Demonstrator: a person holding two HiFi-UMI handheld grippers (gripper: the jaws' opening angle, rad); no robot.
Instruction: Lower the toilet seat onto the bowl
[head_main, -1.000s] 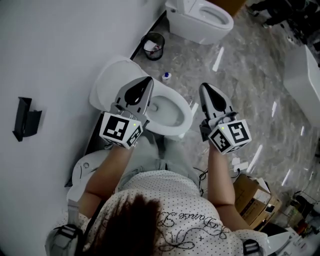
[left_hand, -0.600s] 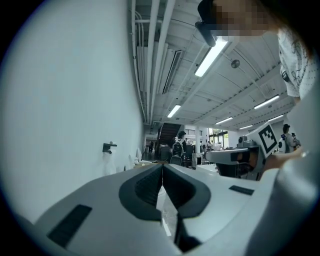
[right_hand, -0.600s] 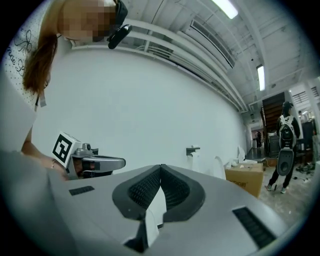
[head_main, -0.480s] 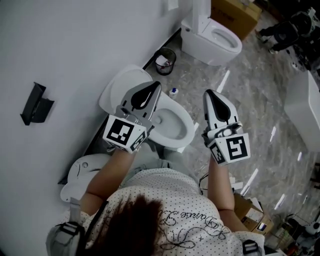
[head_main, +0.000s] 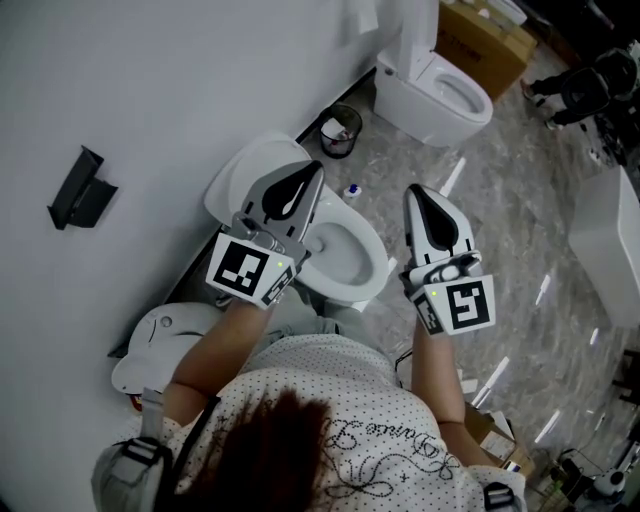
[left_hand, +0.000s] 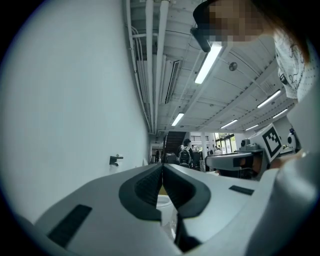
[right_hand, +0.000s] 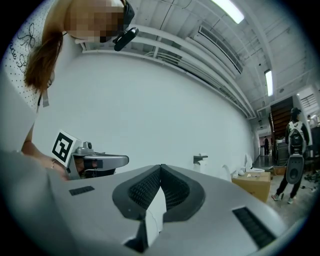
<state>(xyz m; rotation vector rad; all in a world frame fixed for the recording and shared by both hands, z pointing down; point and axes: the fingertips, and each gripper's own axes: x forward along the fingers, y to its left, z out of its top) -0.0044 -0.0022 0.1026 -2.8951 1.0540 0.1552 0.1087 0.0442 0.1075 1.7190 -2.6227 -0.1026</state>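
Seat (head_main: 374, 264): seemingly lying down on bowl (head_main: 338, 246); lid (head_main: 245, 172) standing raised, far left.
Left gripper (head_main: 305, 178), right gripper (head_main: 416, 194): hovering clenched, grasping nothing.
Remaining: likely nothing.

The place looks like a large open hall set up for showing or testing bathroom fixtures, not a home bathroom. 2 toilets, the nearest toilet (head_main: 345, 262) and a far toilet (head_main: 440, 95), stand unenclosed along 1 bare white wall (head_main: 150, 80), with another white rounded fixture (head_main: 160, 340) in the same row. A cardboard box (head_main: 492, 42) sits on the glossy marble-patterned floor (head_main: 520, 200). Overhead are exposed ceiling pipes (left_hand: 150, 60) and long strip lights (left_hand: 209, 62). A staircase (left_hand: 172, 142) and people (left_hand: 185, 155) show far down the hall.
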